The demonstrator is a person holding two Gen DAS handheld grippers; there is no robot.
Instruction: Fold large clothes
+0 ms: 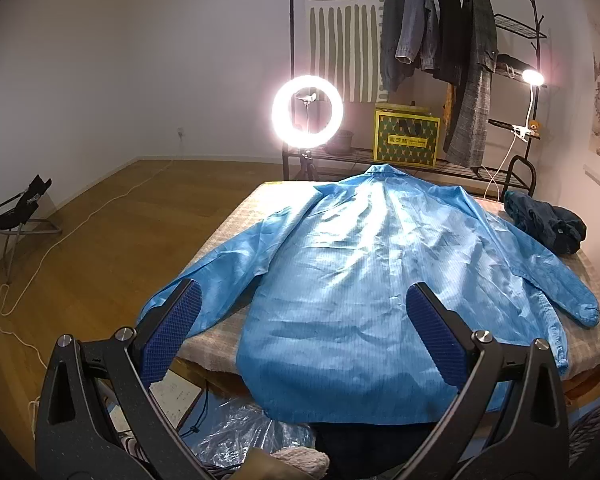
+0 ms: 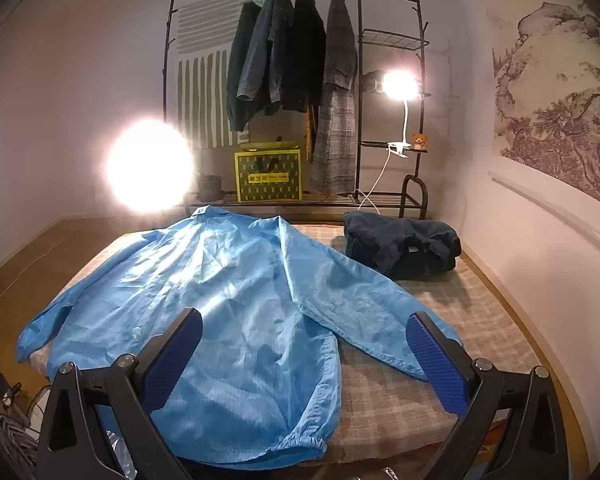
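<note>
The blue coat (image 1: pixel 352 272) lies flat on the table (image 2: pixel 400 396), collar toward frame top, hem nearest both wide-open, empty grippers: left gripper (image 1: pixel 304 320), right gripper (image 2: pixel 304 344).

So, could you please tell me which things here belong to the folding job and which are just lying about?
For the job:
- blue jacket, spread flat
- table under it
- left claw and right claw, both open

Lying about:
- dark folded clothes
- ring light
- clothes rack
- yellow box
</note>
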